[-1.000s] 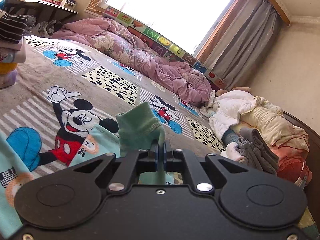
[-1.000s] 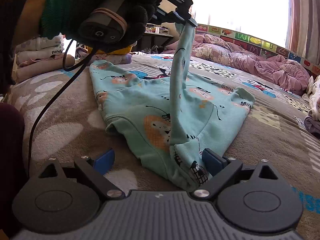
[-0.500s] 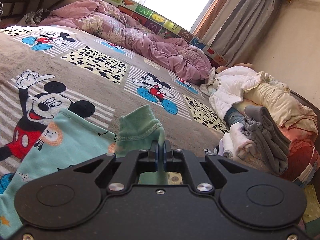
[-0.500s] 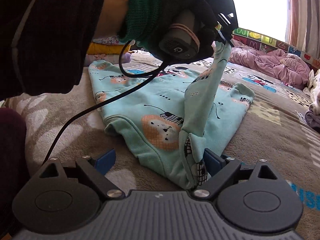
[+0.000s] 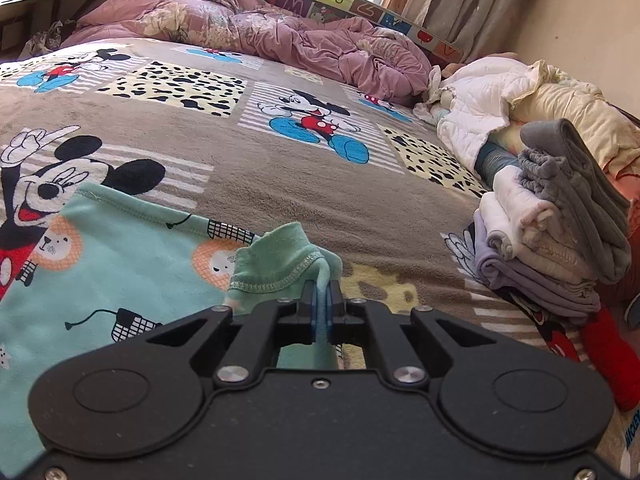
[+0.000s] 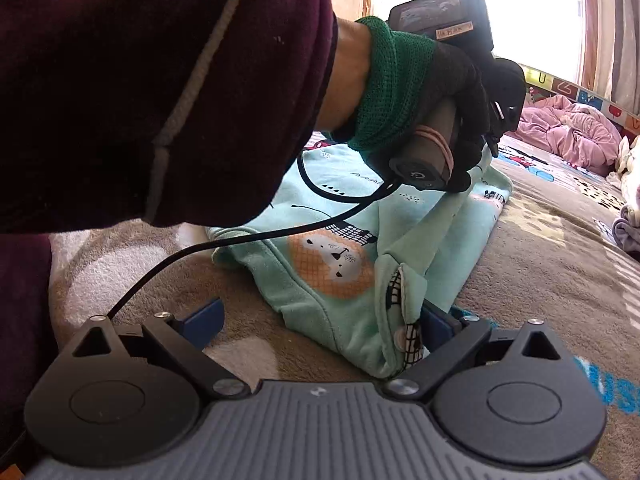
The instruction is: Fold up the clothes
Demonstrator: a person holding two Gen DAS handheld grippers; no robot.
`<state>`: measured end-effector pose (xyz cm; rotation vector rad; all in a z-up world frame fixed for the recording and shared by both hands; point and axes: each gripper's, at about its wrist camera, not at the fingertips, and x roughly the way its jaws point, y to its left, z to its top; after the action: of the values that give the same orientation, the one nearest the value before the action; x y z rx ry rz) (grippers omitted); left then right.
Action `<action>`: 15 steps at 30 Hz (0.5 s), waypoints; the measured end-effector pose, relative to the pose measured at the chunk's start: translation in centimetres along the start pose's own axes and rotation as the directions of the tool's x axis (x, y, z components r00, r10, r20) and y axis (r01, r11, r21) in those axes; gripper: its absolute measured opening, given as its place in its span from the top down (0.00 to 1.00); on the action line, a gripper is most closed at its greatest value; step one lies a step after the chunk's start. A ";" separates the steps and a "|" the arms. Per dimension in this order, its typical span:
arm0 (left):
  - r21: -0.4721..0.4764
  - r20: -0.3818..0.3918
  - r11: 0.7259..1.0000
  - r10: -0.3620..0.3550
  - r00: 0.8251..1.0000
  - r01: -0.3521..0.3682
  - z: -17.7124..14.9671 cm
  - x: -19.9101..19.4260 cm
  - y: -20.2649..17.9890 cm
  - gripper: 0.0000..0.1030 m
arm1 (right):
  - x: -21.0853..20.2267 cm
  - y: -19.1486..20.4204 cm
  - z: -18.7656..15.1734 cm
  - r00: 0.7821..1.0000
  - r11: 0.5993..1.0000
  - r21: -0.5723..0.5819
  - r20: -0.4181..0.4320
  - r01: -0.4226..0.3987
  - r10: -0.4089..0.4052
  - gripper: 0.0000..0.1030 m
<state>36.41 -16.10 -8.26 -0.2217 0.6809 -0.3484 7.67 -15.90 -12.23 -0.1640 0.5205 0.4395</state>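
Observation:
A mint-green child's top printed with orange lions (image 5: 112, 264) lies flat on the bed. My left gripper (image 5: 321, 292) is shut on its sleeve cuff (image 5: 280, 264), held low over the top's right edge. In the right wrist view the gloved hand (image 6: 452, 100) carrying that gripper reaches across the top (image 6: 332, 264), and the sleeve is drawn over the body as a fold. My right gripper (image 6: 320, 320) rests low at the near hem, its jaws opening. The hem corner lies between the blue pads, against the right pad (image 6: 434, 326), unpinched.
A Mickey Mouse blanket (image 5: 280, 176) covers the bed. A stack of folded clothes (image 5: 540, 240) sits at the right, with a loose white and cream pile (image 5: 500, 96) behind it. A pink duvet (image 5: 300, 36) lies bunched at the far side. A black cable (image 6: 240, 240) hangs over the top.
My left gripper has carried the cuff rightward and down across the top, so the raised sleeve now lies low over the body. The right gripper has stayed at the hem.

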 end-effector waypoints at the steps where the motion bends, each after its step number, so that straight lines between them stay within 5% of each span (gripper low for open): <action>1: 0.012 -0.009 1.000 0.010 1.000 -0.010 -0.1 0.4 -0.2 0.99 | 0.0 0.0 0.0 1.000 1.000 0.003 -0.001 -0.001 0.001 0.04; 10: 0.161 -0.088 0.981 0.119 0.989 -0.104 -1.2 3.6 -2.3 0.99 | 0.1 -0.7 -0.2 1.000 0.999 0.043 -0.014 -0.005 0.006 0.02; 15: 0.137 -0.106 0.985 0.120 0.987 -0.105 -1.5 4.6 -1.9 0.95 | 0.1 -1.0 -0.2 1.000 0.997 0.075 -0.018 -0.001 0.002 0.02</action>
<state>38.31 -19.72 -11.41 -0.0379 0.7767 -0.2978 8.14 -16.85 -12.43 -0.0955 0.5540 0.4198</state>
